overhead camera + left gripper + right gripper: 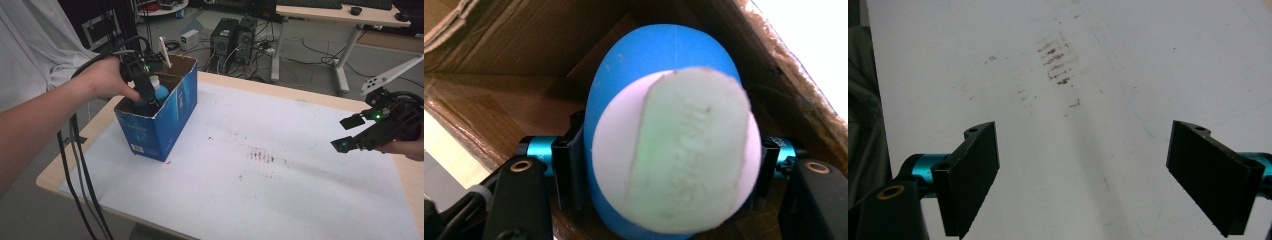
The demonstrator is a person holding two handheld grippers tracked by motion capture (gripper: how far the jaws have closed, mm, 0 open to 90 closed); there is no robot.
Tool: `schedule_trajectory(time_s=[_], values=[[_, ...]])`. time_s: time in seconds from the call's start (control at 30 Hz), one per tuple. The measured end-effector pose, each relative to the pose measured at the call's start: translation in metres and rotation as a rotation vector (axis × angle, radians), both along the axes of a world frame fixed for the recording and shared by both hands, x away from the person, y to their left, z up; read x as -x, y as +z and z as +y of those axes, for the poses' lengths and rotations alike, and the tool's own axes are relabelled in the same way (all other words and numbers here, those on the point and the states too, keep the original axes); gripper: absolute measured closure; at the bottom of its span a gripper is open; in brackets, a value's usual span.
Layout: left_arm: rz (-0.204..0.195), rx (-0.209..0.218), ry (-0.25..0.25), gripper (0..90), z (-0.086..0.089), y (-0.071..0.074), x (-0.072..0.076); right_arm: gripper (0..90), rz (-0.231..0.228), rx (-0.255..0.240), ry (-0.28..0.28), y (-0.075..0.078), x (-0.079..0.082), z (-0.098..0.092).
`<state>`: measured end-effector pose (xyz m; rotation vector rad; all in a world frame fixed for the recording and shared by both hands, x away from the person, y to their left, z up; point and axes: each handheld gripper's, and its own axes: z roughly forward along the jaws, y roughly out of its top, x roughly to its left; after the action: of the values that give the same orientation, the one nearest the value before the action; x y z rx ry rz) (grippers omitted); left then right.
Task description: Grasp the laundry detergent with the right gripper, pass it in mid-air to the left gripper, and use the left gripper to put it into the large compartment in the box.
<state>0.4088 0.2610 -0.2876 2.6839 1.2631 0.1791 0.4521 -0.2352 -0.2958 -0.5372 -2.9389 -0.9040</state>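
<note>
Left tool [669, 170] clamps a blue bottle [664, 100] with white cap inside the blue cardboard box [165, 117]; right tool [1083, 180] gapes wide, empty.

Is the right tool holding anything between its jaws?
No. The right tool has its jaws spread wide over the bare white table cover, nothing between them.

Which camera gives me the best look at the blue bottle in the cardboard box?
The left gripper view: the blue bottle with its white cap fills the frame between the left gripper jaws. The high view shows just its top poking from the box, behind the hand. The right gripper view faces bare table.
</note>
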Motion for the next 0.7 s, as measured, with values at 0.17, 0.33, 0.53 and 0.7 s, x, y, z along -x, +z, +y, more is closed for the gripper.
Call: schedule_trajectory(time_s=[0.17,0.33,0.53,0.7], values=[[0.002,-0.001,0.000,35.2,-0.0003,-0.0003,0.0001,13.3,0.002,0.001,-0.004,0.0001,0.0005,-0.0004],[0.002,-0.004,-0.003,34.5,-0.0008,-0.0004,0.0001,13.3,0.001,0.001,-0.006,0.0004,0.0010,-0.0007],[-0.005,-0.014,-0.027,27.3,-0.0034,-0.0012,0.0025,13.3,0.000,0.002,-0.001,0.0001,0.0016,-0.0011],[-0.033,-0.021,-0.036,22.4,-0.0018,0.0056,0.0040,13.3,0.000,0.002,-0.003,0.0008,0.0032,-0.0016]])
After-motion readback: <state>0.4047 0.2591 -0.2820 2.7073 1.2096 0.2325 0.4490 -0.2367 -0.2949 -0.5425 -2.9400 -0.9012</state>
